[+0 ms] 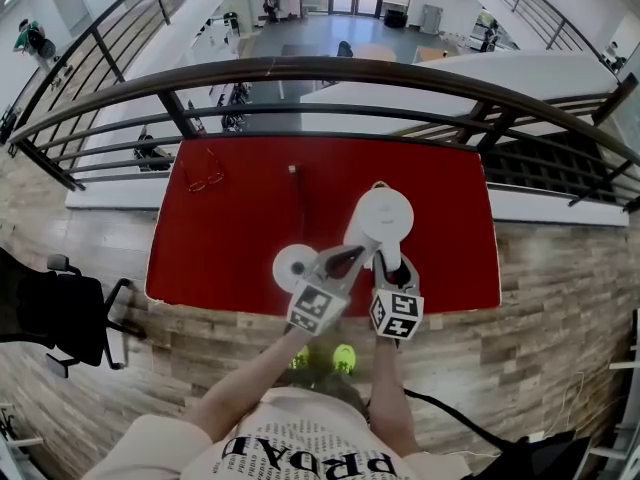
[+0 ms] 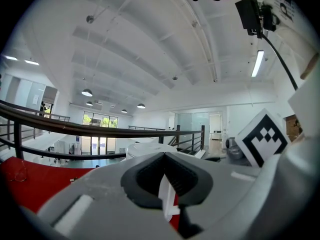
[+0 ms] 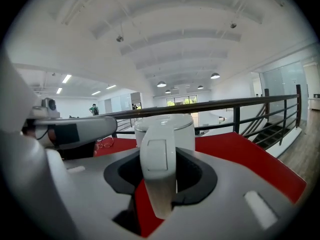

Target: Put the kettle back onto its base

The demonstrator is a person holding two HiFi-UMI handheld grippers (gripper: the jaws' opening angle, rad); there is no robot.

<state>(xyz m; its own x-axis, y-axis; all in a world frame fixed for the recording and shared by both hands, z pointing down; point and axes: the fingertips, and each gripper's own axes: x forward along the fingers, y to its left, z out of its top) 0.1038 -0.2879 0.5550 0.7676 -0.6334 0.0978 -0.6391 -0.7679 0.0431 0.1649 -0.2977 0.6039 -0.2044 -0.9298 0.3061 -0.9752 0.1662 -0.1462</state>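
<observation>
A white kettle (image 1: 385,213) stands upright on the red table (image 1: 230,228). Its round white base (image 1: 293,265) lies to its left, near the front edge, with nothing on it. My right gripper (image 1: 388,258) reaches in from the front. In the right gripper view the kettle's handle (image 3: 159,164) sits between its jaws (image 3: 160,184), with thin gaps on both sides. My left gripper (image 1: 352,256) lies over the base's right side and points at the kettle (image 2: 145,150). Its jaws (image 2: 167,194) stand slightly apart and hold nothing.
Red-framed glasses (image 1: 203,173) lie at the table's far left. A thin cord (image 1: 298,203) runs from the table's back toward the base. A dark railing (image 1: 320,68) curves behind the table. A black chair (image 1: 60,313) stands on the floor to the left.
</observation>
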